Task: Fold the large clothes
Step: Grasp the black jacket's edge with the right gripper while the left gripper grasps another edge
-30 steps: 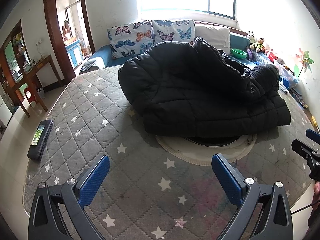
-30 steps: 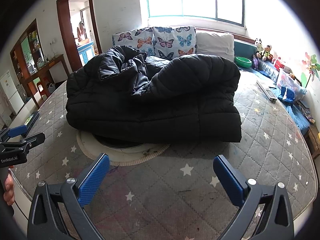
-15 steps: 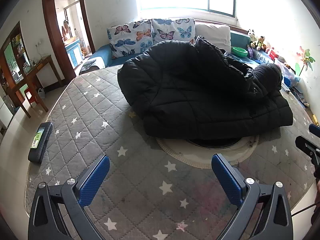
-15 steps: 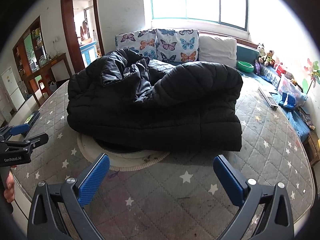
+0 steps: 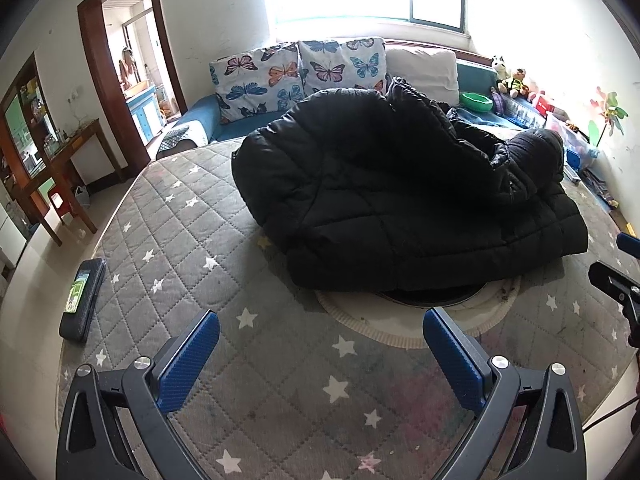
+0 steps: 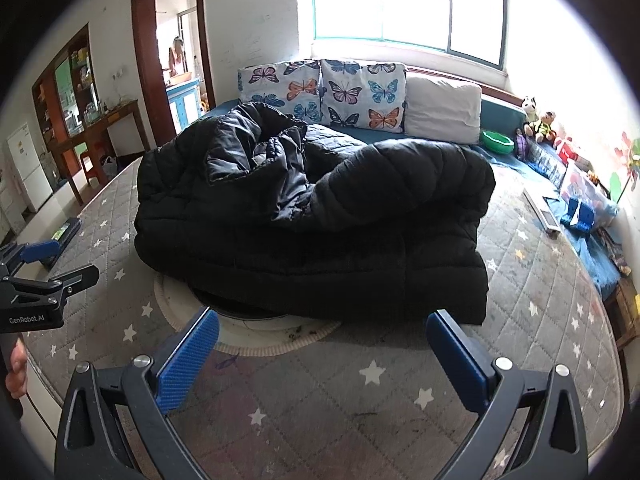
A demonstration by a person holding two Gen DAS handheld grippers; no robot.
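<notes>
A big black puffer coat (image 5: 400,200) lies bunched and partly folded on the grey star-quilted mattress (image 5: 192,240); it also shows in the right wrist view (image 6: 320,232). My left gripper (image 5: 320,344) is open and empty, held above the mattress short of the coat's near edge. My right gripper (image 6: 322,344) is open and empty, also short of the coat's near hem. Each gripper shows at the edge of the other's view: the right one (image 5: 618,276) and the left one (image 6: 44,268).
A round white mat (image 5: 400,324) lies under the coat. A black case (image 5: 82,300) sits at the mattress's left edge. Butterfly pillows (image 6: 320,92) and a white pillow (image 6: 442,110) stand behind. Toys and boxes (image 6: 576,192) line the right wall. A wooden table (image 5: 60,168) stands left.
Both grippers have pulled back and up a little from the coat; the coat looks slightly farther in both views. The coat has not moved. Both stay open.
</notes>
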